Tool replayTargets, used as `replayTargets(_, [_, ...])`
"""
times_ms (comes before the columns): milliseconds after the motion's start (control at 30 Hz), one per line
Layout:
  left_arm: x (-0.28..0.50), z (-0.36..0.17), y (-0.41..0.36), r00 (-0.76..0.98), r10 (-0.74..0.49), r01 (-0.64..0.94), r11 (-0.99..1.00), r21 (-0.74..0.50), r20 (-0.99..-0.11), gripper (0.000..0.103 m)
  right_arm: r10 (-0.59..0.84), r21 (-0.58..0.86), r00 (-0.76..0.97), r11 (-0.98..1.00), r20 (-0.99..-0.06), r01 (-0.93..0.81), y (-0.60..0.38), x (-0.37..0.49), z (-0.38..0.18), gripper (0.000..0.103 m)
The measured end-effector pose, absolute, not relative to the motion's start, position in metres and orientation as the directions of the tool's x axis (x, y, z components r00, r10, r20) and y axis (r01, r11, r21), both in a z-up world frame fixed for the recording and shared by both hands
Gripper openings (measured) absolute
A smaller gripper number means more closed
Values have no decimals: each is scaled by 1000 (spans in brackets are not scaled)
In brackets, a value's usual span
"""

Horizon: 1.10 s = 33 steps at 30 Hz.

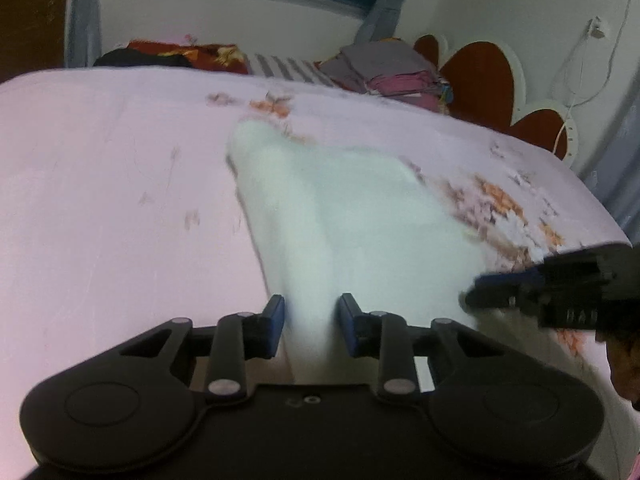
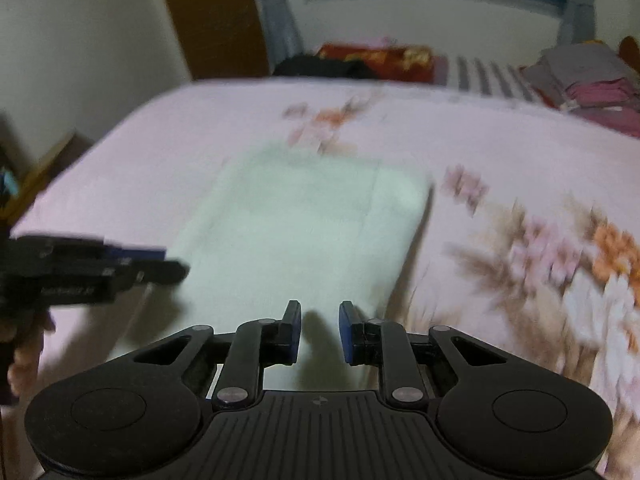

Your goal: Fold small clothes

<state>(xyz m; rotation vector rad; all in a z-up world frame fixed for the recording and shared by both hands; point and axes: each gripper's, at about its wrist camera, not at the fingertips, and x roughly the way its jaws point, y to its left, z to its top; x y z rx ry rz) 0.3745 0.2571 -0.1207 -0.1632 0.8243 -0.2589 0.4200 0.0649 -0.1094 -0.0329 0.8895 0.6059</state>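
Observation:
A pale mint-white small garment (image 1: pixel 340 208) lies on the pink floral bed sheet (image 1: pixel 100 184). In the left wrist view a raised ridge of it runs between my left gripper's (image 1: pixel 311 320) blue pads, which stand apart. The right gripper (image 1: pixel 472 296) enters at the right edge, at the garment's near right corner. In the right wrist view the garment (image 2: pixel 304 224) lies flat as a rectangle, and my right gripper (image 2: pixel 320 326) hovers over its near edge with the pads apart. The left gripper (image 2: pixel 176 266) shows at the left, by the garment's left edge. Both views are blurred.
A stack of folded grey and pink clothes (image 1: pixel 392 72) sits at the far right of the bed, also in the right wrist view (image 2: pixel 588 80). A red floral blanket (image 1: pixel 188 54) and dark clothing lie at the far edge. A headboard (image 1: pixel 480 80) stands right.

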Motion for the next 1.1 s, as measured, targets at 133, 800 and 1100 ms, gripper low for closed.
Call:
replayTargets(133, [352,-121,250,666,-244,138,969,-206,-705,30,419,168,453,852,-787,-497,64,394,-130,20])
replayTargets(800, [277,-81,217,709,-97,27,993,-112,-699,36,455,261,536,879,-711,-400,16,327,-92,21])
replayTargets(1100, [212,-50,181,782,27,-39,999,-5,-622,103,368,182,659,924,-656,-335,-7,268,-56,103])
